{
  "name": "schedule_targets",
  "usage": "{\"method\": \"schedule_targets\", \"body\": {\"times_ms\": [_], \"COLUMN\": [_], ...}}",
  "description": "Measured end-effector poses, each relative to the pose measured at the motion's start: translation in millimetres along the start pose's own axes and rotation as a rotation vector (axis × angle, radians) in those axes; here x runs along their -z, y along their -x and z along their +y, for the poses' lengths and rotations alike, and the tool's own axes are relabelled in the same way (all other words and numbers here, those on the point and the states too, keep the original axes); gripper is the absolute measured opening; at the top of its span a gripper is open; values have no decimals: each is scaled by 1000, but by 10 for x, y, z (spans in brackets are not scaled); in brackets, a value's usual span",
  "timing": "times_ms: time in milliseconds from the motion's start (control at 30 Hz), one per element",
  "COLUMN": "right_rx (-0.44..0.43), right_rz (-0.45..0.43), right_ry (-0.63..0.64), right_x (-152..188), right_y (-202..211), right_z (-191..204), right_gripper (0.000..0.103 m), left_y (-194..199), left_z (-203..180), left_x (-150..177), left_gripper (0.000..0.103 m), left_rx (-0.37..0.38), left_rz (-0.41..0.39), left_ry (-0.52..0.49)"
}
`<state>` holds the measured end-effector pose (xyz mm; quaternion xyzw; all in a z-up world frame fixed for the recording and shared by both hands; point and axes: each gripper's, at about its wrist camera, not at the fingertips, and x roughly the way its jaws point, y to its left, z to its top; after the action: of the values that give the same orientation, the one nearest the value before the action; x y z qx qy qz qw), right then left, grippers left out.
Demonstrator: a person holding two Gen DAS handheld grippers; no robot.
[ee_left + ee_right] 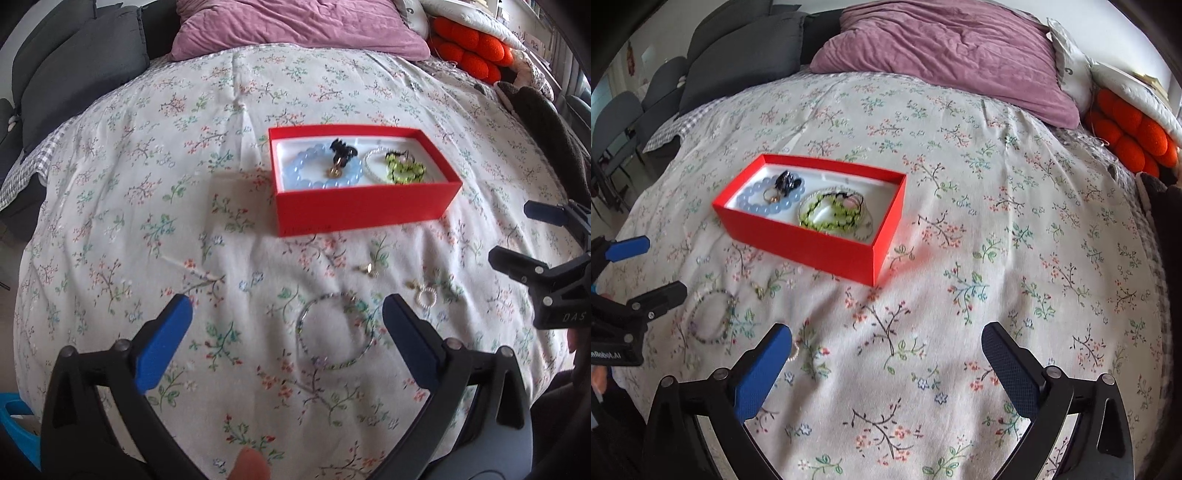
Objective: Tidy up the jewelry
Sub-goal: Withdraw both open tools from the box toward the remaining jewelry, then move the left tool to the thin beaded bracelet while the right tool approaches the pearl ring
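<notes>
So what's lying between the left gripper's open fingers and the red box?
In the left wrist view, between the left gripper and the red box: a thin beaded bracelet, a small gold earring, otherwise bare floral bedspread.

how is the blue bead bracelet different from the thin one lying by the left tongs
The blue bead bracelet lies inside the red box; the thin bracelet lies on the floral bedspread in front of it. The blue one is made of chunky, pale, round beads; the thin one is a slim multicoloured strand. Other jewelry rests on the blue one; nothing lies on the thin one. Both form closed loops lying flat.
</notes>
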<state>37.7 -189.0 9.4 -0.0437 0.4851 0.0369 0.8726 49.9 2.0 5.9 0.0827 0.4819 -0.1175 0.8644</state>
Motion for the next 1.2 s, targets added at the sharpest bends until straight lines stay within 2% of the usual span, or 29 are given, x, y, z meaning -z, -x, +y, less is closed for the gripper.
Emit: {"method": "schedule_targets", "body": {"times_ms": [400,567,700,1067,1133,1200], "right_rx": [-13,-20,-23,-56,-54,-53], "right_rz": [101,132,159,160,152,153], "right_ry": [92,114,131,98,101,101], "right_x": [390,468,491,499,495,483], "right_y": [-171,-266,-376,-529,-540,-552], "right_z": [190,273,328,301,311,316], "right_gripper": [103,103,103,103,103,103], "left_y": [-191,-274,-318,-416,-438,-449], "left_z": [266,178,57,-185,-249,-290], "left_x": [436,517,539,437,432,403], "left_gripper": [102,102,102,102,100,93], "left_rx": [-16,22,79,176,183,187], "left_rz": [89,107,117,80,78,74], "left_ry": [-40,-72,-85,-111,-131,-150]}}
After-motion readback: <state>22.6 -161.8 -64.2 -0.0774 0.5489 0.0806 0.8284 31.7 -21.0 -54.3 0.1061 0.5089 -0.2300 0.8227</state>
